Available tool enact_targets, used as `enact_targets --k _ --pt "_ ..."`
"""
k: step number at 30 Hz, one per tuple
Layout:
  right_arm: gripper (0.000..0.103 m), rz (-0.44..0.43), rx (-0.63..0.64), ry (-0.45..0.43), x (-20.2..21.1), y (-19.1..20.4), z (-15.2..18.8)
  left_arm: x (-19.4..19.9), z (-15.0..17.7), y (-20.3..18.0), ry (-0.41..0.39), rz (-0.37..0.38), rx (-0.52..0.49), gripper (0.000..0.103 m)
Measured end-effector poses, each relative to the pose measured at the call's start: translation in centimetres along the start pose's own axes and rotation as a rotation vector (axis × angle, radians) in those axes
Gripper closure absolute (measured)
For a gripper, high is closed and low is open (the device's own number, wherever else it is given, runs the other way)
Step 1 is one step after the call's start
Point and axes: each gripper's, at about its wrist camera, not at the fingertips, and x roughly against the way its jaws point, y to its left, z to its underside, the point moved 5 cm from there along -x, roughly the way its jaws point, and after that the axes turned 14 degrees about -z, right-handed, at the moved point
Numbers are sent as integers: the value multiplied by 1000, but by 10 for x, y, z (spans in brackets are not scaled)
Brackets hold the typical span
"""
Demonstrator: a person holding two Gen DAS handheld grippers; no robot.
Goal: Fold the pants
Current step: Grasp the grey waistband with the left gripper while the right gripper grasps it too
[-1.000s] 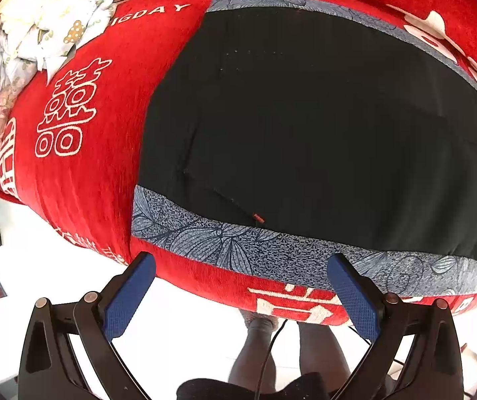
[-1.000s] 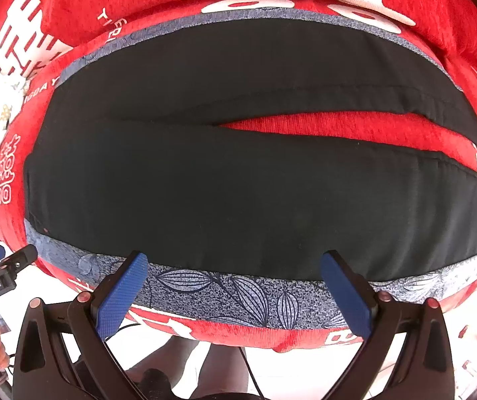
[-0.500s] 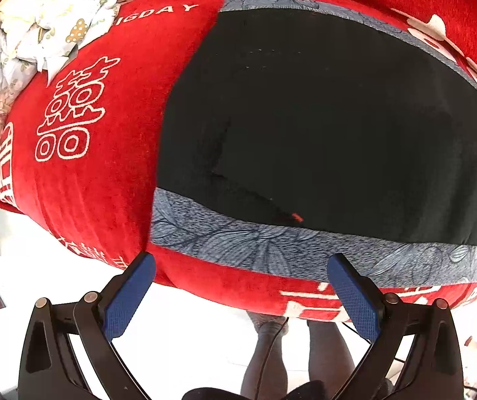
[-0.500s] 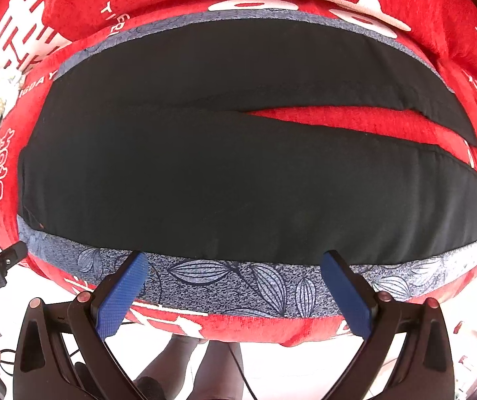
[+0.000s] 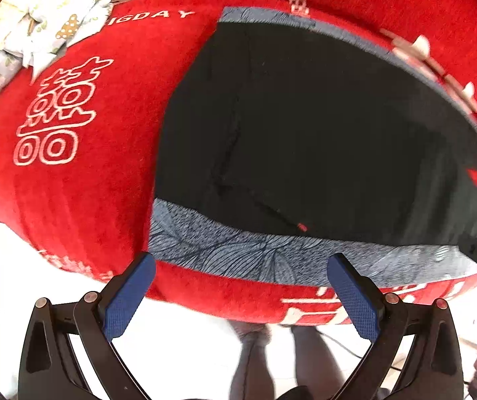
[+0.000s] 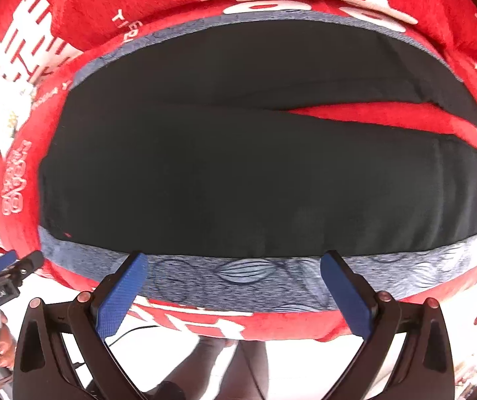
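Note:
Black pants (image 6: 238,173) lie spread flat on a grey leaf-patterned mat (image 6: 238,276), the two legs parting toward the right with red cloth showing between them. The waist end with a small red tag shows in the left wrist view (image 5: 305,126). My left gripper (image 5: 241,276) is open and empty, held over the mat's (image 5: 225,253) near edge by the waist. My right gripper (image 6: 231,273) is open and empty, held over the near edge below the nearer leg. The left gripper also shows at the left edge of the right wrist view (image 6: 5,273).
A red cloth with white characters (image 5: 71,153) covers the table under the mat. A pile of white patterned fabric (image 5: 38,23) lies at the far left. A person's legs (image 5: 271,350) stand on the white floor below the table edge.
Both grippers have moved forward and toward the table; the pants and mat sit lower and larger in both views. Both stay open and empty.

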Motion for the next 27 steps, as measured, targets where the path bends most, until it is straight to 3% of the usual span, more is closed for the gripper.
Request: enact_targets --k 2,5,7,8,9,12,15,21,27 --pt "0 -107 -26 -6 -1 6 0 -1 -1 7 1 106 31 0" --pt "1 -356 -97 -16 -2 16 3 -12 3 17 43 234 82 0" --pt "12 -490 -150 -4 -7 18 14 -26 9 24 74 297 117 0" --pt "28 -536 -178 12 -13 17 23 -33 14 27 89 323 133 0" --pt "31 -580 -210 42 -23 14 33 -38 17 26 96 336 140 0" --pt "31 -656 -290 103 -52 5 61 -52 29 22 114 360 150 0" --pt "31 -710 -346 106 -77 -8 78 -60 35 15 123 389 152 0" --pt "31 -831 -356 12 -72 3 61 -62 35 14 122 440 169 0" --pt "31 -913 -359 52 -101 50 48 -64 37 23 120 455 193 0"
